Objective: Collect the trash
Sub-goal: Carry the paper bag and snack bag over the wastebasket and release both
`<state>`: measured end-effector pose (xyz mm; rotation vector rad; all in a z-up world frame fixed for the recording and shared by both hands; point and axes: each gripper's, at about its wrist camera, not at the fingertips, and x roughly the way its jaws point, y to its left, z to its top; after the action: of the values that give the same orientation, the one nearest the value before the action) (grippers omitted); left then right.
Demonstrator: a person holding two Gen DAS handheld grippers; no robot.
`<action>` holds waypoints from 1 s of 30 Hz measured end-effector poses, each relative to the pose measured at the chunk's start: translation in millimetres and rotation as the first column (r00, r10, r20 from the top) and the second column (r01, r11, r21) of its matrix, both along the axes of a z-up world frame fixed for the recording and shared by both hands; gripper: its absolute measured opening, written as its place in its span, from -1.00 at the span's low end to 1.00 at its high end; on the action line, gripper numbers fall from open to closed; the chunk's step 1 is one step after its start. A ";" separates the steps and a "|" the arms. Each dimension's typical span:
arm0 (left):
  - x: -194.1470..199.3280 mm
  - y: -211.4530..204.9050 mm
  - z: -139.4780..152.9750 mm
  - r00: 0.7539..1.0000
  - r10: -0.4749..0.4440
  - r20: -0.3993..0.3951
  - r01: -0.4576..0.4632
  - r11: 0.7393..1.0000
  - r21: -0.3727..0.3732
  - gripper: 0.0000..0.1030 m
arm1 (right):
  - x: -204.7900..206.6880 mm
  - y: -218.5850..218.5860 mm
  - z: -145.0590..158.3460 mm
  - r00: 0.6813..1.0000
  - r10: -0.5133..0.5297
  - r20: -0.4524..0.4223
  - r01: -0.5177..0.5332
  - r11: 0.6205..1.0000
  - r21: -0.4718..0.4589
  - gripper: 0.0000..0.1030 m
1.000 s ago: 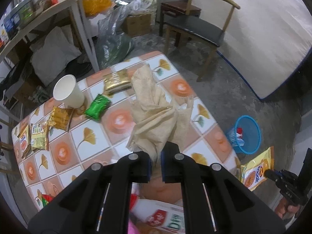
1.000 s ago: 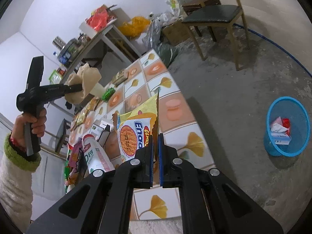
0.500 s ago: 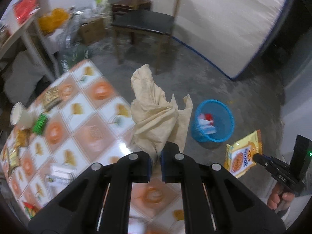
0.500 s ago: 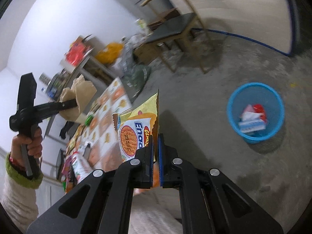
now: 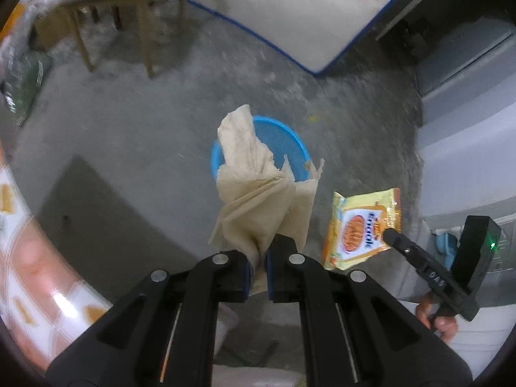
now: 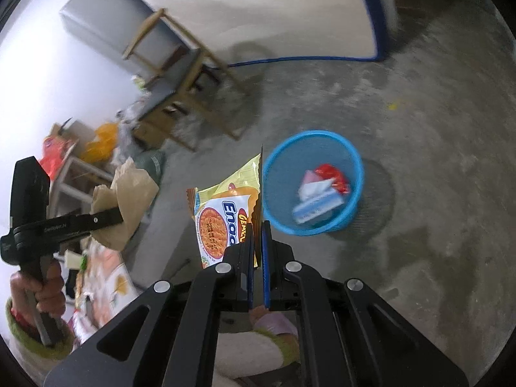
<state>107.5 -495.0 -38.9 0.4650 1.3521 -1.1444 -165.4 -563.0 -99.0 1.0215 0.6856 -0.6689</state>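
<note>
My left gripper (image 5: 257, 259) is shut on a crumpled brown paper bag (image 5: 258, 190), which hangs over the floor and covers much of the blue mesh bin (image 5: 292, 138) behind it. My right gripper (image 6: 257, 248) is shut on the edge of a yellow noodle packet (image 6: 225, 216), held just left of the blue bin (image 6: 348, 164), which holds a red wrapper and white paper. In the left wrist view the noodle packet (image 5: 364, 229) shows at the right, in the other gripper. In the right wrist view the brown paper bag (image 6: 129, 200) shows at the left.
A wooden chair (image 6: 180, 77) stands on the grey concrete floor beyond the bin. A tiled table edge (image 5: 29, 251) curves along the lower left. A white mattress with blue trim (image 5: 290, 9) leans at the back. Cluttered shelves and bags (image 6: 96, 142) lie far left.
Both grippers have swung away from the table and sunk toward the blue bin, each keeping its hold. The bin now sits near the middle of both views.
</note>
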 end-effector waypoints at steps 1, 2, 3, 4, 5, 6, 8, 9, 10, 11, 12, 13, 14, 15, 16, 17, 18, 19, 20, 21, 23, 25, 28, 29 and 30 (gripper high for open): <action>-4.1 -13.1 -13.2 1.000 -0.001 -0.027 0.002 1.000 0.012 -0.88 | -1.6 -6.7 -7.6 1.000 -0.011 -0.014 0.011 1.000 0.007 -0.91; -5.4 -21.3 -21.5 0.999 0.000 -0.040 0.001 1.000 0.020 -0.88 | -0.4 -14.9 -18.7 0.999 -0.019 -0.029 0.020 1.000 0.021 -0.91; -7.1 -32.2 -32.6 0.998 0.004 -0.056 -0.002 1.000 0.030 -0.88 | 1.2 -19.3 -25.7 0.999 -0.021 -0.039 0.023 0.999 0.027 -0.91; -8.5 -42.7 -43.4 0.998 0.005 -0.068 -0.002 0.999 0.040 -0.88 | 4.7 -25.5 -33.5 0.998 -0.027 -0.056 0.028 0.999 0.032 -0.91; -7.3 -50.0 -51.9 0.997 0.007 -0.074 -0.003 0.999 0.050 -0.88 | 9.2 -32.5 -44.6 0.997 -0.028 -0.071 0.031 0.999 0.043 -0.91; -7.2 -57.0 -60.1 0.997 0.010 -0.078 -0.006 0.998 0.061 -0.88 | 13.0 -36.5 -52.6 0.996 -0.031 -0.079 0.035 0.998 0.052 -0.91; -5.8 -73.2 -79.3 0.995 0.025 -0.095 -0.017 0.996 0.085 -0.88 | 21.1 -46.7 -68.3 0.995 -0.041 -0.095 0.047 0.996 0.072 -0.91; -5.0 -79.6 -87.0 0.994 0.030 -0.101 -0.020 0.995 0.096 -0.88 | 25.4 -53.8 -77.3 0.994 -0.046 -0.103 0.054 0.995 0.083 -0.91; -6.5 -85.1 -91.7 0.994 0.032 -0.104 -0.022 0.995 0.102 -0.88 | 27.9 -58.0 -83.1 0.993 -0.054 -0.109 0.063 0.994 0.088 -0.91; -5.7 -92.8 -99.1 0.994 0.034 -0.106 -0.022 0.994 0.110 -0.88 | 31.6 -61.9 -88.6 0.992 -0.061 -0.115 0.072 0.993 0.094 -0.91; -5.9 -99.7 -104.1 0.994 0.035 -0.108 -0.022 0.993 0.114 -0.88 | 37.0 -70.8 -97.7 0.991 -0.071 -0.115 0.083 0.991 0.103 -0.91; -4.9 -104.4 -106.5 0.994 0.036 -0.108 -0.024 0.993 0.116 -0.82 | 38.8 -74.7 -102.2 0.990 -0.081 -0.114 0.093 0.990 0.108 -0.91; -4.3 -111.8 -110.0 0.993 0.038 -0.112 -0.026 0.993 0.112 -0.77 | 40.3 -80.8 -108.8 0.989 -0.095 -0.117 0.108 0.987 0.115 -0.89; -3.9 -117.6 -111.4 0.992 0.041 -0.119 -0.028 0.994 0.106 -0.52 | 43.0 -88.9 -117.1 0.986 -0.111 -0.122 0.126 0.985 0.119 -0.87; -2.9 -121.8 -112.8 0.992 0.045 -0.122 -0.033 0.994 0.103 0.01 | 44.9 -95.3 -124.0 0.985 -0.120 -0.125 0.134 0.984 0.116 -0.69; -3.7 -126.0 -114.8 0.992 0.050 -0.115 -0.038 0.994 0.105 0.29 | 48.6 -101.8 -132.1 0.983 -0.118 -0.140 0.135 0.984 0.117 -0.50; -5.2 -126.8 -115.1 0.994 0.053 -0.100 -0.043 0.994 0.099 0.53 | 51.9 -107.9 -142.2 0.978 -0.115 -0.172 0.138 0.982 0.128 -0.09; -7.1 -127.2 -114.8 0.995 0.053 -0.090 -0.045 0.995 0.088 0.54 | 52.7 -111.3 -150.0 0.974 -0.117 -0.195 0.146 0.979 0.142 0.05; -9.4 -124.6 -114.5 0.995 0.043 -0.085 -0.037 0.996 0.082 0.55 | 52.8 -113.9 -156.9 0.973 -0.118 -0.201 0.150 0.976 0.156 0.05; -11.4 -120.6 -115.7 0.996 0.031 -0.089 -0.023 0.996 0.092 0.57 | 52.1 -114.3 -162.6 0.973 -0.113 -0.201 0.148 0.974 0.170 0.05; -11.1 -111.9 -116.8 0.995 0.026 -0.099 -0.016 0.995 0.102 0.57 | 48.1 -111.1 -167.1 0.973 -0.107 -0.206 0.145 0.973 0.177 0.07; -9.3 -101.4 -113.6 0.995 0.030 -0.095 -0.021 0.995 0.098 0.57 | 40.9 -104.3 -168.6 0.975 -0.107 -0.196 0.143 0.974 0.178 0.14; -4.1 -82.4 -102.0 0.995 0.058 -0.079 -0.051 0.995 0.081 0.57 | 25.7 -93.3 -165.8 0.977 -0.117 -0.180 0.151 0.971 0.188 0.14; -2.3 -75.5 -97.2 0.994 0.069 -0.080 -0.063 0.996 0.069 0.57 | 22.4 -91.3 -164.4 0.977 -0.120 -0.174 0.153 0.970 0.189 0.14; -0.8 -68.1 -91.1 0.993 0.082 -0.081 -0.077 0.995 0.057 0.57 | 16.9 -86.9 -161.0 0.978 -0.127 -0.164 0.157 0.969 0.189 0.14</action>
<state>106.7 -563.0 -130.0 0.4024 1.4642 -1.0742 -148.5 -649.9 -260.0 1.2243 0.8298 -0.8205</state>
